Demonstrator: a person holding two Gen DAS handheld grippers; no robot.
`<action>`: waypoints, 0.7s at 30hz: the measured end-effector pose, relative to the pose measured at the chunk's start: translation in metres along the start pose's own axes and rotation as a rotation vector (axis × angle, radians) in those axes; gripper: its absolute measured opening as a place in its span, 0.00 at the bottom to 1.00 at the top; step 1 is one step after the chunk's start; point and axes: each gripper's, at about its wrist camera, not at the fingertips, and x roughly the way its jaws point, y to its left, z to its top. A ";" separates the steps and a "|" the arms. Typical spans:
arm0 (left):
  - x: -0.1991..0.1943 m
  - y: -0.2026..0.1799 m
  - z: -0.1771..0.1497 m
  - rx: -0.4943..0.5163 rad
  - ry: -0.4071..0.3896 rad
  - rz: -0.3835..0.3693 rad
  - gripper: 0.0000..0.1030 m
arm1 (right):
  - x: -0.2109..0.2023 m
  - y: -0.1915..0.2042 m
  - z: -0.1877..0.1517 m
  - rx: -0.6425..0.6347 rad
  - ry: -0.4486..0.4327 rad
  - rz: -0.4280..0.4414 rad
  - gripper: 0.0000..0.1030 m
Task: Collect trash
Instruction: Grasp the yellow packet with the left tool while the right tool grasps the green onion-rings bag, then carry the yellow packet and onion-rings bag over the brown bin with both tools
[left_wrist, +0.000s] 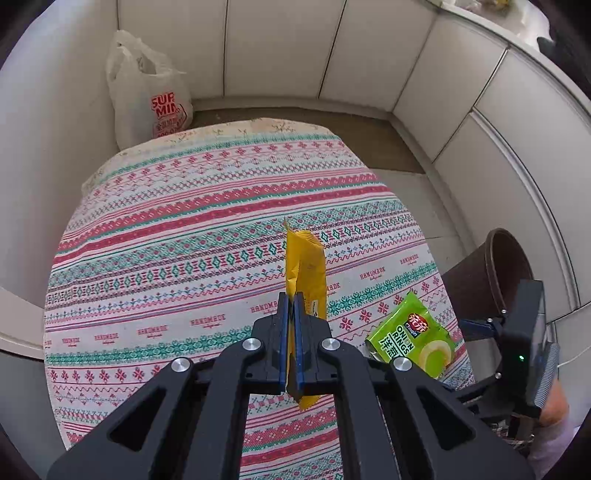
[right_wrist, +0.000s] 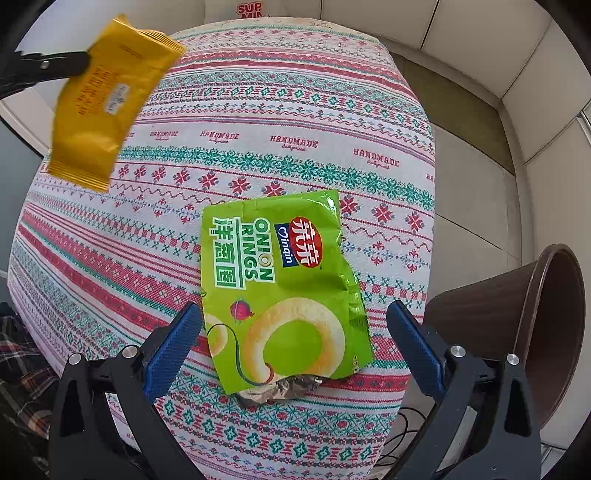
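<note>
blue fingers (left_wrist: 283, 325) of the left gripper (left_wrist: 293, 314) clenched flat on a yellow snack wrapper (left_wrist: 306, 266), held edge-on and lifted clear of the patterned tablecloth (left_wrist: 184, 221). seen from the right wrist: same wrapper (right_wrist: 99, 107) hanging in the air at upper left, pinched at one side by a black finger, its lower end dangling above the cloth's left part. blurred a little, small print on it unreadable.

fingers (right_wrist: 170, 343) of the right gripper (right_wrist: 291, 343) spread wide, one on each side of a green onion rings bag (right_wrist: 280, 288), not pressing on it. lying flat on the tablecloth (right_wrist: 295, 110) near its front edge, printed face up, torn and crumpled along the lower end with silver lining showing. from the left wrist: same bag (left_wrist: 413, 339) at the cloth's right edge, right gripper (left_wrist: 480, 326) just beside it, part of a hand (left_wrist: 554, 410) behind.

standing on the floor just off the table's right side: a dark brown bin (right_wrist: 546, 332), mouth open, tilted in the fisheye view; also at right in the left view (left_wrist: 495, 273).

at the far corner, against pale cabinet doors (left_wrist: 277, 48): a white plastic shopping bag (left_wrist: 147, 96) with red lettering, open at the top.
</note>
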 end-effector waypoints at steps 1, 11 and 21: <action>-0.009 0.002 -0.002 -0.001 -0.016 0.005 0.03 | 0.003 -0.002 0.004 0.017 0.007 0.014 0.88; -0.051 0.012 -0.022 -0.005 -0.084 0.000 0.03 | 0.029 -0.039 0.022 0.220 0.048 0.204 0.50; -0.043 0.018 -0.022 -0.032 -0.080 0.009 0.03 | 0.003 -0.009 0.020 0.201 -0.039 0.238 0.13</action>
